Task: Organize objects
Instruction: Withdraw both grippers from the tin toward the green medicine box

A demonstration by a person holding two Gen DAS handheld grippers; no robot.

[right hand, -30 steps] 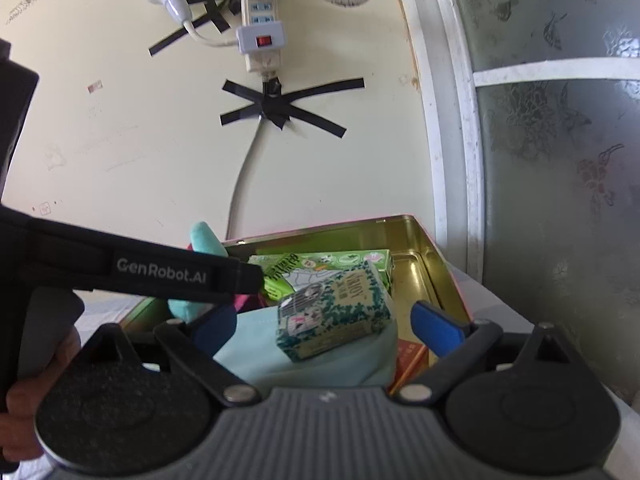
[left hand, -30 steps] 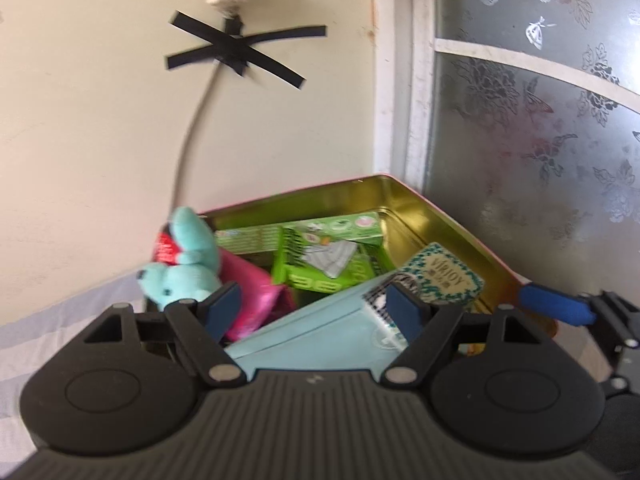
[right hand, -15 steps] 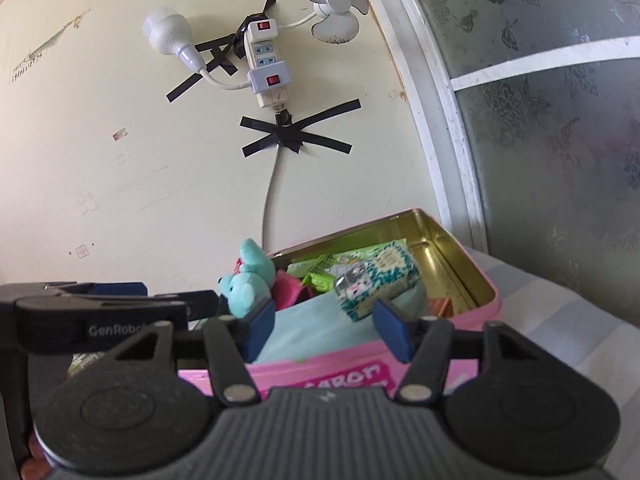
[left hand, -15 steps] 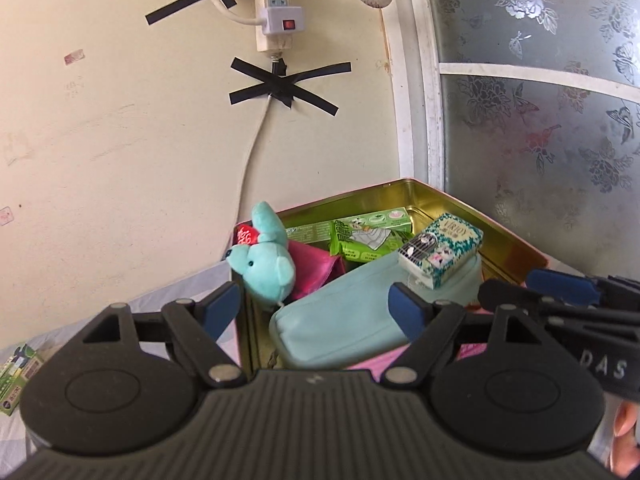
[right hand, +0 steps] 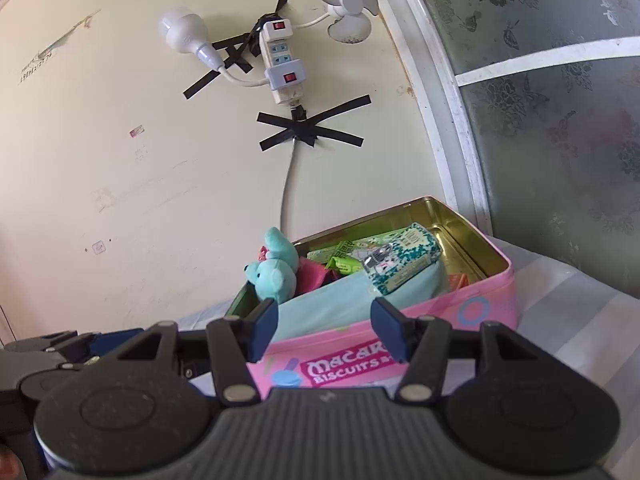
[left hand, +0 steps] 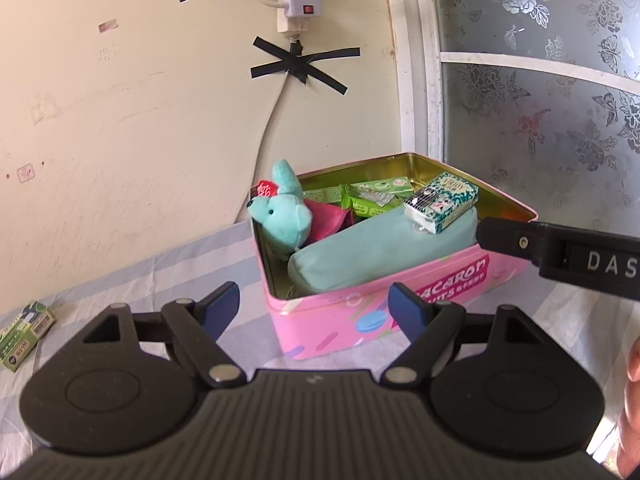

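One pink rectangular biscuit tin [left hand: 356, 320] on striped cloth, holding one teal plush bear [left hand: 282, 220], one pale blue zip pouch [left hand: 360, 256], one teal patterned carton [left hand: 442, 207] atop pouch. Left gripper [left hand: 314, 304] wide, empty. Right gripper [right hand: 324, 326] narrower, empty. One green carton [left hand: 24, 334] lies apart.

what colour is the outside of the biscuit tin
Pink, with white lettering and pastel shapes on the biscuit tin; clearest in the left wrist view.
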